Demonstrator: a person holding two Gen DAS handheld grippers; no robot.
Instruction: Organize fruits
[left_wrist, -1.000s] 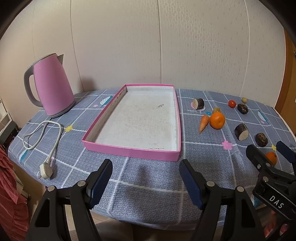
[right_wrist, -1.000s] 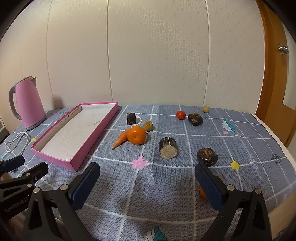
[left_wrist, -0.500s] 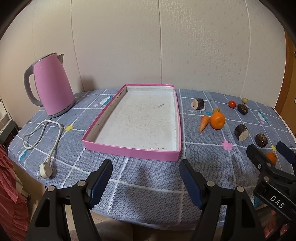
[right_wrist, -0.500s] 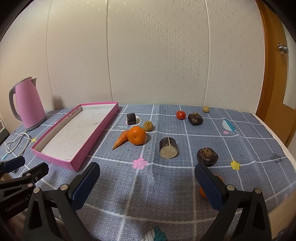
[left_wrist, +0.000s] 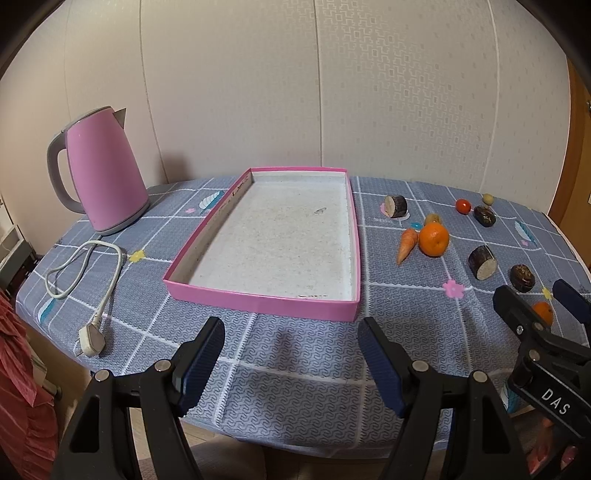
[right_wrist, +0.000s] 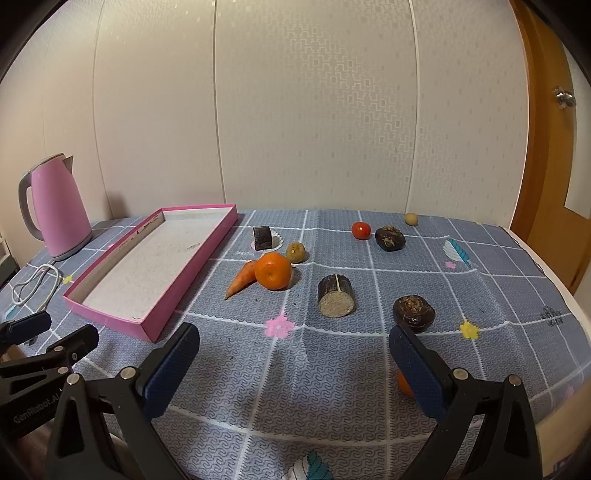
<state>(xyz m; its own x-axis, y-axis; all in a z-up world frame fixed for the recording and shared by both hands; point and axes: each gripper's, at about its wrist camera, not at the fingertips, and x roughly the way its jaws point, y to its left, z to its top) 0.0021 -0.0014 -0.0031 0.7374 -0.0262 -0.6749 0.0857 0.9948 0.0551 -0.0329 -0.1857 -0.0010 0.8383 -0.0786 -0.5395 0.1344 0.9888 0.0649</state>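
Two hand-held grippers hang over the near edge of the worktop (left_wrist: 314, 350), both with jaws spread wide and holding nothing. The left hand-held gripper (left_wrist: 291, 354) sits just in front of the pink tray (left_wrist: 258, 300), and the right hand-held gripper (right_wrist: 293, 363) is off to the tray's right, facing the scattered produce.

Taking the pink tray as the landmark: it lies flat on the blue patterned cloth with nothing in it but a few specks on its white floor. Just right of its far corner lies a small dark cut log piece (right_wrist: 263, 237). Right of the tray's middle, a carrot (right_wrist: 242, 278) lies touching a large orange (right_wrist: 273, 270), with a small yellowish-brown fruit (right_wrist: 296, 252) just behind the orange. Further right sits a bigger dark cut piece (right_wrist: 336, 296) showing its pale face, then a dark round fruit (right_wrist: 413, 308) beyond it. Well to the right and towards the wall are a small red tomato (right_wrist: 361, 230), a dark lumpy fruit (right_wrist: 390, 238) just beside it, and a small pale round fruit (right_wrist: 410, 218) behind. A second, smaller orange (left_wrist: 543, 312) lies near the worktop's front edge, far right of the tray, partly hidden behind the right hand-held gripper's finger.

Left of the tray stands a pink kettle (left_wrist: 103, 173), with a white cord and plug (left_wrist: 88, 338) lying loose in front of it.
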